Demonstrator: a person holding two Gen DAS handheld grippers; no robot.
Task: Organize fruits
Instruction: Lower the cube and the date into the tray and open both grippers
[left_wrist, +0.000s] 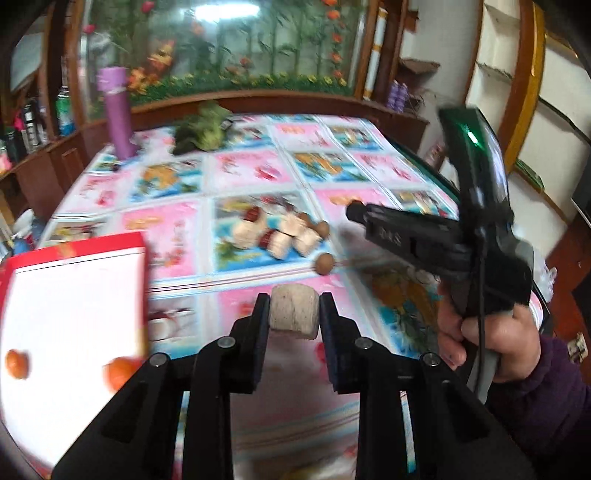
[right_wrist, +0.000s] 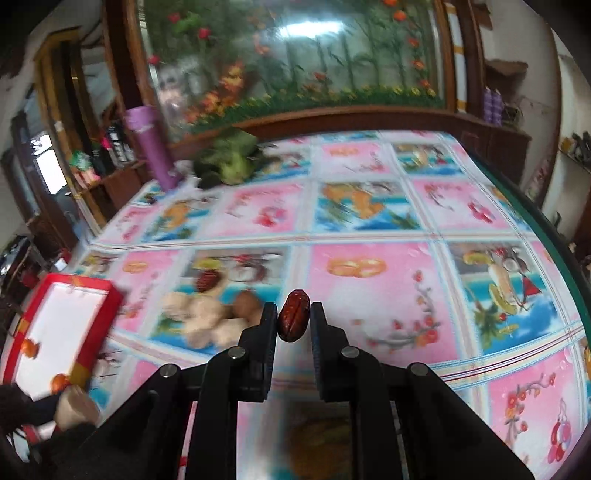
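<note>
Left wrist view: no writing is legible. The left hand-held gripper (left_wrist: 294, 309) clamps a pale cut chunk (left_wrist: 293, 311) above the worktop (left_wrist: 258, 173), nearer the camera than the fruit pile (left_wrist: 280, 230); a red-rimmed box (left_wrist: 74, 295) lies left of the pile. The right hand (left_wrist: 491, 343) grips its handle upright. Right wrist view: the right hand-held gripper (right_wrist: 293, 317) pinches a red date (right_wrist: 293, 315), just right of the pile (right_wrist: 207, 314).

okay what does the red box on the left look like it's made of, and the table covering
The red box looks like thin cardboard: flat straight walls, matte white inside, glossy red outside, though blur leaves that open. The table covering seems to be printed plastic or oilcloth: bright fruit and flower panels with a slight sheen and it lies smooth, without cloth folds.
</note>
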